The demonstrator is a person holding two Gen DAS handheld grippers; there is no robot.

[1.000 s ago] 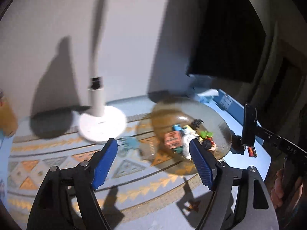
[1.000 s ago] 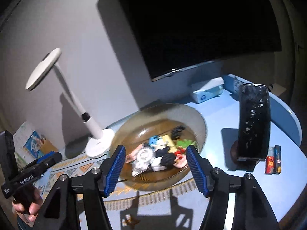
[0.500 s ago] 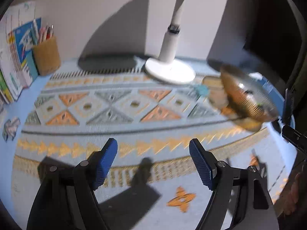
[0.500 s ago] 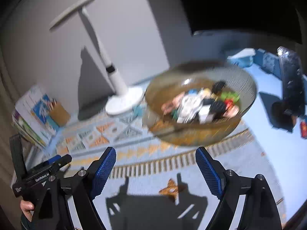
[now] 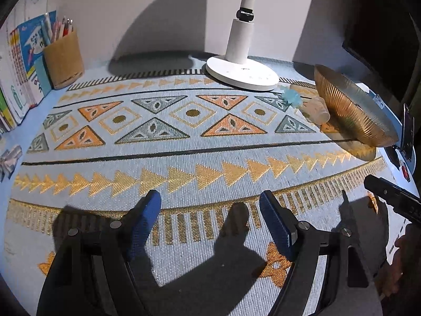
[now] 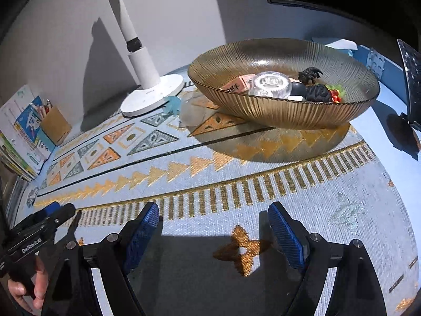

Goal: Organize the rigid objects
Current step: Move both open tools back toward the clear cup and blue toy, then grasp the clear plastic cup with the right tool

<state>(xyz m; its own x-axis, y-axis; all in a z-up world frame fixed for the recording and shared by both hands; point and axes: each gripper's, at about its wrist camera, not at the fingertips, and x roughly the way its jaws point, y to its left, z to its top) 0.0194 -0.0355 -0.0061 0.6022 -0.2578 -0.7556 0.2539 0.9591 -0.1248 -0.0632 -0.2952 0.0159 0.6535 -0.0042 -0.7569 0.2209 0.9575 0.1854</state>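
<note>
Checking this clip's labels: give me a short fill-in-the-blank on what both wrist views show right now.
1. The small toys lie heaped inside the amber glass ____, near the clear round lid.
2. The left gripper and the right gripper both stand ____, holding nothing.
3. The pale blue spiky toy lies on the patterned mat beside the white ____ base.
4. Pens and pencils stand upright in the tan ____ beside the books.

Missing words: bowl; open; lamp; cup

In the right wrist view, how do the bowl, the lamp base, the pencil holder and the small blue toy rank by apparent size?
1. bowl
2. lamp base
3. pencil holder, though it stands farther away, so unsure
4. small blue toy
</note>
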